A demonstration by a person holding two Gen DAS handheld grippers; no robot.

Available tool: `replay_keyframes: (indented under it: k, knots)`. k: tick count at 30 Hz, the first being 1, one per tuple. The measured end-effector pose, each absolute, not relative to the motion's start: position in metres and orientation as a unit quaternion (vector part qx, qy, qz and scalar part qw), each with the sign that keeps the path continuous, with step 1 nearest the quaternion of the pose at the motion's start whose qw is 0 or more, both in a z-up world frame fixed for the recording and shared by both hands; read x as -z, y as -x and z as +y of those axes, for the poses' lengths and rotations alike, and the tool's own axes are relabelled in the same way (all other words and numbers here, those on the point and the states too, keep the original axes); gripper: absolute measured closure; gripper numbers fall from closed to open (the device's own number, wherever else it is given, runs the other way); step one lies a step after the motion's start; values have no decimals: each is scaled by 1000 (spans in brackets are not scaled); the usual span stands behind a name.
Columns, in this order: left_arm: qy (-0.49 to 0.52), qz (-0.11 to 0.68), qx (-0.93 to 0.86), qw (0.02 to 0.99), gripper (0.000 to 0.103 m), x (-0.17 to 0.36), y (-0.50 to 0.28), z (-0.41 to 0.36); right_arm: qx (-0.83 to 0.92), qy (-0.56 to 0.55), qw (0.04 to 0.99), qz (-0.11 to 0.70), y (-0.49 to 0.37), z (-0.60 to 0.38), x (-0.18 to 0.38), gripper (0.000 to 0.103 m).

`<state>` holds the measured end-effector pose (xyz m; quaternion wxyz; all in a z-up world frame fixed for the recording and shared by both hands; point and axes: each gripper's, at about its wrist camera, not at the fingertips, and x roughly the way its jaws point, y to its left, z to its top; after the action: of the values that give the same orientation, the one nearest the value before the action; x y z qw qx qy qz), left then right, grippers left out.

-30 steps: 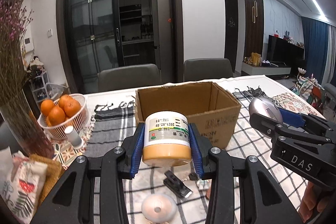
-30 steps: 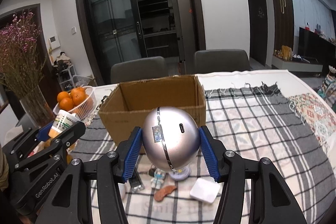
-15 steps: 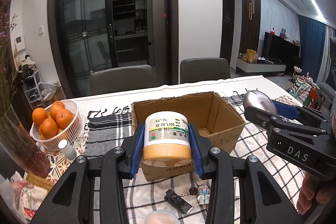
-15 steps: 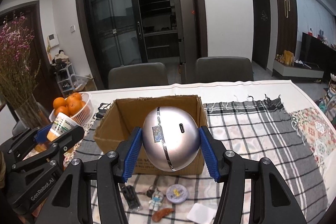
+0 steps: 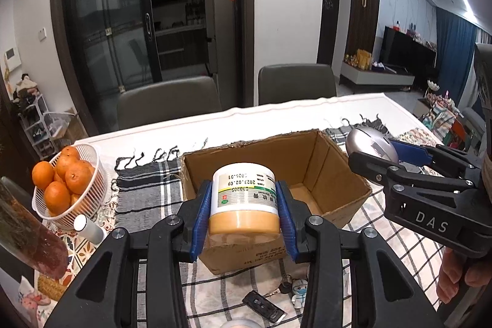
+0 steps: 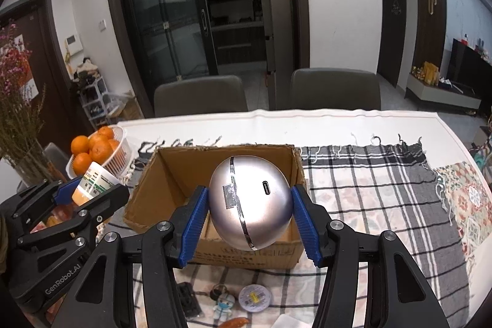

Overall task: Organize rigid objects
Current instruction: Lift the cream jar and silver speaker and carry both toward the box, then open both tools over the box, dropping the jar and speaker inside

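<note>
Your left tongs (image 5: 245, 212) are gripping a white-and-tan jar (image 5: 245, 202), the blue pads pressing on both of its sides, with the printed label reading upside down from the wrist camera. You are holding the jar in the air in front of the near wall of the open cardboard box (image 5: 319, 162), which is sitting on the checked cloth (image 6: 369, 183) covering the bench (image 6: 307, 120). Your right tongs (image 6: 250, 215) are clamped the same way on a silver egg-shaped device (image 6: 250, 205), a dark slot on its face and a thin seam running around it; you are holding it over the near part of the box, seen from its own camera. From the left wrist view the right tongs are showing at the box's right edge, and a hand (image 5: 458, 275) is wrapping the grip below them. On the cloth near you, below the box, are lying a small black device (image 5: 267, 306), a keyring with a little figure (image 6: 223, 305) and a round tin (image 6: 255, 297). A white basket of oranges (image 5: 66, 183) is standing left of the box, with a small white bottle (image 5: 89, 228) just beside it.
</note>
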<state>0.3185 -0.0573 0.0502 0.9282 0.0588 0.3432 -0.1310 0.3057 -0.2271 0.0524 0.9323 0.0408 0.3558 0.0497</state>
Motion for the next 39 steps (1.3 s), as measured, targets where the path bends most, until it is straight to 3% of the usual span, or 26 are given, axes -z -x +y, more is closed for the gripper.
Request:
replay_keyframes:
  k: [29, 32, 34, 39]
  knots:
    - [-86, 494, 137, 854, 63, 10, -397, -73, -66, -24, 862, 502, -382, -231, 10, 47]
    - [-84, 491, 129, 857, 57, 11, -395, -72, -64, -23, 852, 519, -384, -231, 15, 47]
    - [-87, 486, 123, 861, 46, 9, -392, -72, -64, -24, 849, 524, -384, -231, 18, 47]
    - [-79, 474, 123, 868, 44, 3, -385, -68, -64, -25, 854, 516, -378, -231, 14, 45]
